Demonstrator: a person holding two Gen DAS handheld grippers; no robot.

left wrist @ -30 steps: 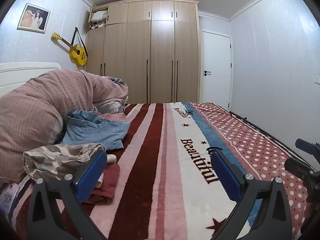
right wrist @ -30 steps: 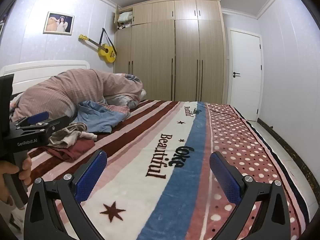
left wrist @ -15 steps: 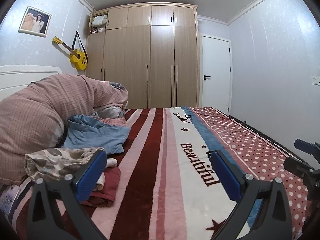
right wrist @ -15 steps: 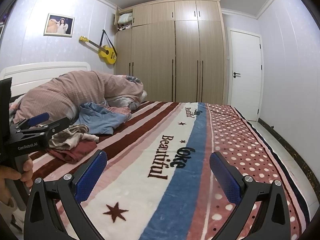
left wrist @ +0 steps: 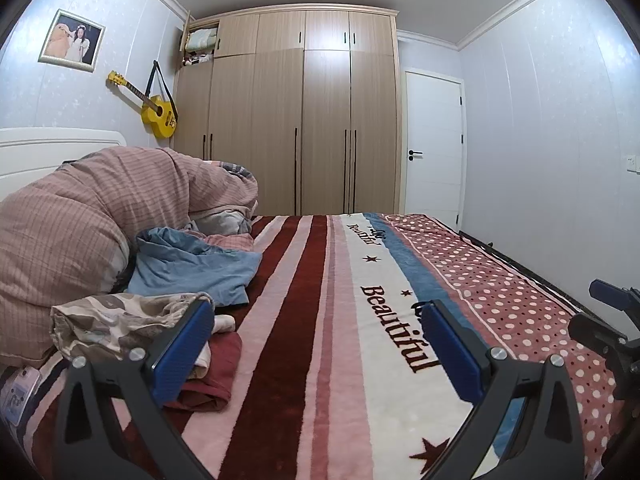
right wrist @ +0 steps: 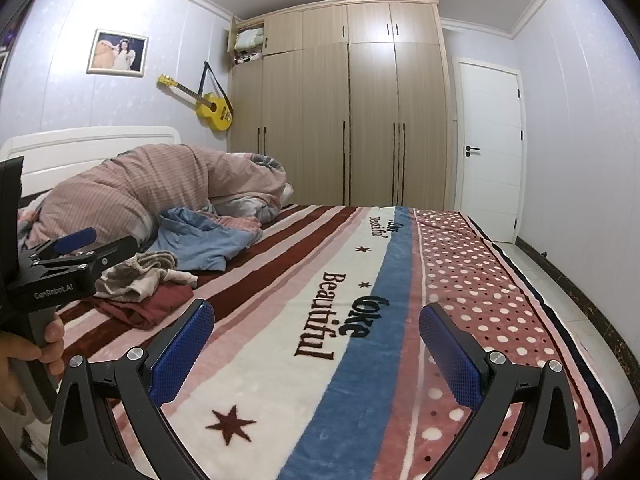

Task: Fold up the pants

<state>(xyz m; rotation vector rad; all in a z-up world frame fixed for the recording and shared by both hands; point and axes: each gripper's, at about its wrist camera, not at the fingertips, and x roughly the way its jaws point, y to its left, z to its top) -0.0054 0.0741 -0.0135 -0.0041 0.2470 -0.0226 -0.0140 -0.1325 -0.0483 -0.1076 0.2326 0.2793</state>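
A heap of clothes lies on the bed's left side: a camouflage-patterned garment [left wrist: 108, 316] on top of a dark red one [left wrist: 218, 368], with a crumpled blue garment [left wrist: 192, 268] behind. The same heap shows in the right wrist view, with the camouflage piece [right wrist: 136, 276], the red piece [right wrist: 148, 304] and the blue piece [right wrist: 200, 242]. My left gripper [left wrist: 316, 344] is open and empty, its left finger just in front of the heap. My right gripper [right wrist: 316, 344] is open and empty above the striped blanket [right wrist: 320, 320]. Which garment is the pants I cannot tell.
A bunched pink checked duvet [left wrist: 80, 224] fills the head of the bed by the white headboard [right wrist: 88, 148]. A wooden wardrobe [left wrist: 304, 120] and a white door [left wrist: 434, 144] stand at the far wall. The bed's right edge drops to the floor [right wrist: 568, 280].
Both views have tilted slightly upward, so the bed sits lower in frame. The left gripper has come a little closer to the clothes heap. Both grippers stay open.
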